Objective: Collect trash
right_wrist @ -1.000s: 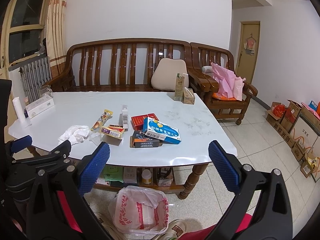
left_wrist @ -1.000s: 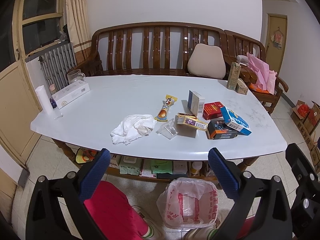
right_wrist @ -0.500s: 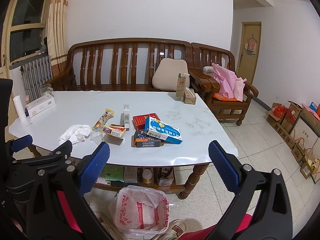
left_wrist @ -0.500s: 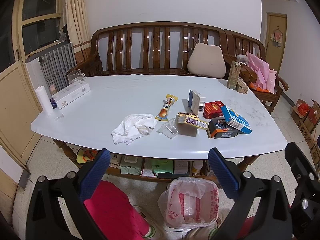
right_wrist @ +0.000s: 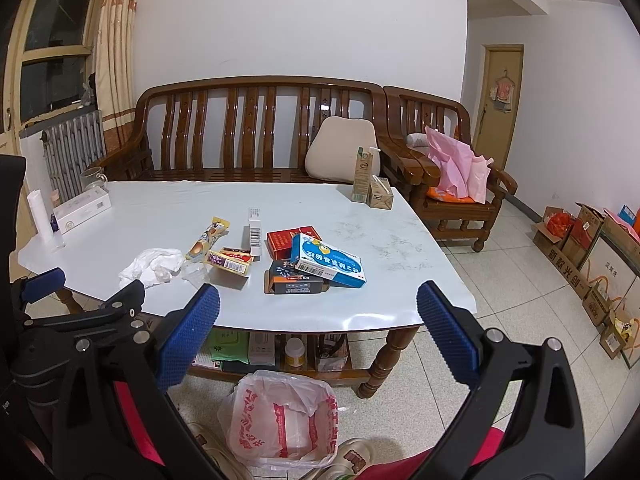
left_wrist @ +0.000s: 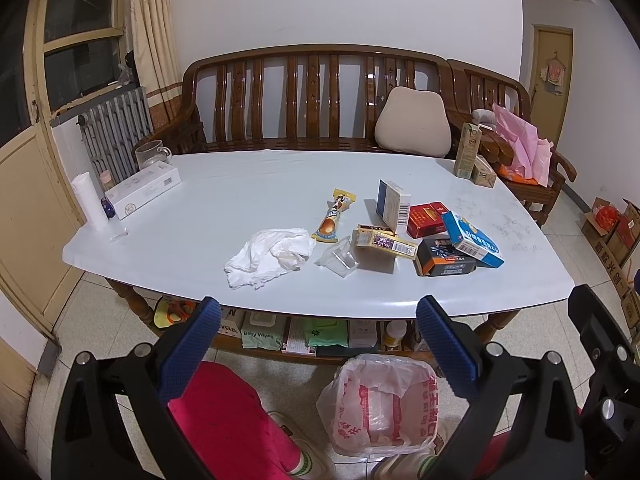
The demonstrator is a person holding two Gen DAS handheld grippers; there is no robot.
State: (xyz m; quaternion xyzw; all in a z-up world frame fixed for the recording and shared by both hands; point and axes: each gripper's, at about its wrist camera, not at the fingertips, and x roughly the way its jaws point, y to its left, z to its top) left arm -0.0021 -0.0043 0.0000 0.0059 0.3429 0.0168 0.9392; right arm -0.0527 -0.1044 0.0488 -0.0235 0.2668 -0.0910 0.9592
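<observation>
Perhaps six boxes (left_wrist: 474, 244), one tissue (left_wrist: 270, 256)

Even indoor light is filling the room from overhead, while the dark panes of the cream-framed window (left_wrist: 76, 52) at far left are giving nothing. The glossy pale-blue oval tabletop (left_wrist: 240, 184) is throwing back a soft sheen — brightest along its near right rim in the right wrist view (right_wrist: 384, 320). Short, soft shadows are lying under the cartons. Both views are staying sharp at centre, while the fisheye is bowing the white walls (right_wrist: 280, 20) and blacking out the corners.
</observation>
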